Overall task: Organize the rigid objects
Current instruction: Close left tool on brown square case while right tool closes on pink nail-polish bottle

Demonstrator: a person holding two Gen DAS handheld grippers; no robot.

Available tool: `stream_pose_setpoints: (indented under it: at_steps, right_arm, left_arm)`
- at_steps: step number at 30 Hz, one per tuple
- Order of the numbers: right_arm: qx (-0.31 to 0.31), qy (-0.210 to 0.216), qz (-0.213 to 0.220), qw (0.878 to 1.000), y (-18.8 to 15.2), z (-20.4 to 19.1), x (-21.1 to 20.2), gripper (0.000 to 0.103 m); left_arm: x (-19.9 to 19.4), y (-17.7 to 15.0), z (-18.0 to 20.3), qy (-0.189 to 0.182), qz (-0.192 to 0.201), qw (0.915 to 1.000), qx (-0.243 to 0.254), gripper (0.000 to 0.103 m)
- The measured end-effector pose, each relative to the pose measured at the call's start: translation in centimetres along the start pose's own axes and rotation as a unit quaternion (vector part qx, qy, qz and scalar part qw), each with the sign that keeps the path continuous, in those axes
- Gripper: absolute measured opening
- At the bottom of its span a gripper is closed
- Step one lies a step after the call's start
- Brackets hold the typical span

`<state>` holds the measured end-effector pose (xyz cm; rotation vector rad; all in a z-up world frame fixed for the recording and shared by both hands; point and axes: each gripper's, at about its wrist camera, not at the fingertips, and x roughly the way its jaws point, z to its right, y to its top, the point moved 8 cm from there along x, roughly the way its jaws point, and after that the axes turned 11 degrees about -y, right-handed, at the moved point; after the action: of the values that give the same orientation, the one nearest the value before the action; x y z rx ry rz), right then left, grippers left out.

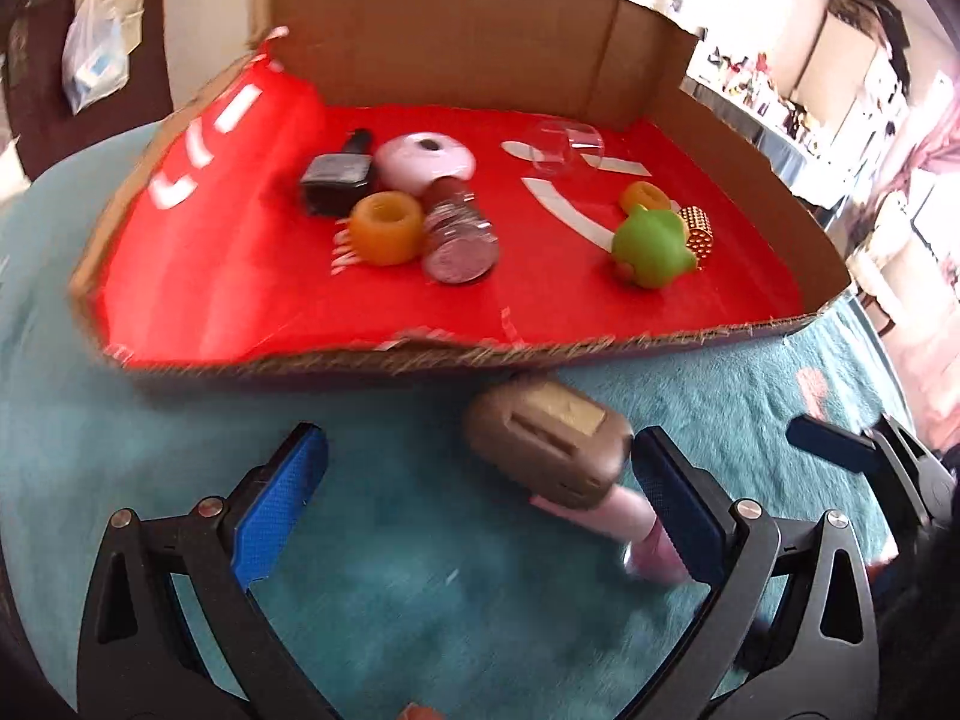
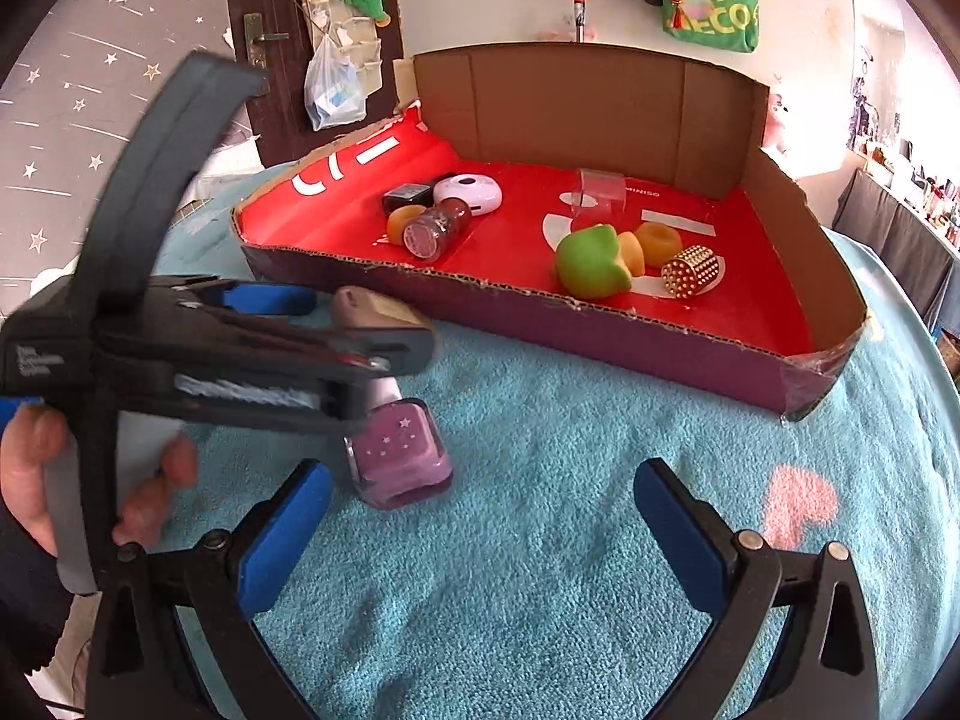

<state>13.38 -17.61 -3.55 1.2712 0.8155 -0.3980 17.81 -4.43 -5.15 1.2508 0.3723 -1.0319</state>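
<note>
A pink nail polish bottle with a brown cap (image 1: 549, 450) lies on the teal blanket just in front of the red-lined cardboard tray (image 1: 420, 354). It also shows in the right wrist view (image 2: 399, 450). My left gripper (image 1: 480, 468) is open, its right pad beside the bottle's cap. In the right wrist view the left gripper (image 2: 288, 330) hangs over the bottle. My right gripper (image 2: 483, 516) is open and empty to the bottle's right. The tray (image 2: 600, 324) holds a dark bottle, glitter jar (image 1: 459, 240), orange rings, green toy (image 1: 651, 246), gold cylinder (image 2: 690, 273), white disc and clear cup.
The teal blanket (image 2: 570, 450) covers the surface, with a pink patch (image 2: 801, 504) at right. The tray's back wall (image 2: 576, 114) stands tall. A door with a hanging bag (image 2: 333, 90) is behind at left. Shelves of small items line the right.
</note>
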Motion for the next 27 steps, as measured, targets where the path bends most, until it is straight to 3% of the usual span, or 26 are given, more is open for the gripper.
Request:
stream_pose_setpoints:
  at_steps: [6, 13, 20, 24, 27]
  right_arm:
    - [-0.020, -0.001, 0.001, 1.000, 0.2, -1.1, 0.4, 0.103]
    - [-0.039, -0.007, -0.003, 0.999, 0.8, -2.3, 1.6, 0.098]
    - [-0.024, -0.030, -0.007, 0.999, 1.2, -1.1, 2.1, 0.095]
    - [0.008, -0.049, -0.010, 0.999, 0.6, 1.6, 1.7, 0.093]
    - [-0.011, -0.044, -0.001, 0.999, 0.7, 1.8, 1.5, 0.093]
  left_arm:
    - [-2.4, -1.1, -2.5, 0.048, 0.014, 0.9988, 0.001, 0.103]
    - [-1.7, 0.0, -2.4, 0.005, 0.012, 0.9994, -0.032, 0.102]
    - [0.2, 0.5, -1.1, 0.030, -0.002, 0.9995, -0.007, 0.102]
    - [-0.2, 0.2, -1.6, 0.022, 0.000, 0.9997, -0.013, 0.102]
    - [-0.1, 0.2, -1.7, 0.023, -0.003, 0.9996, -0.014, 0.102]
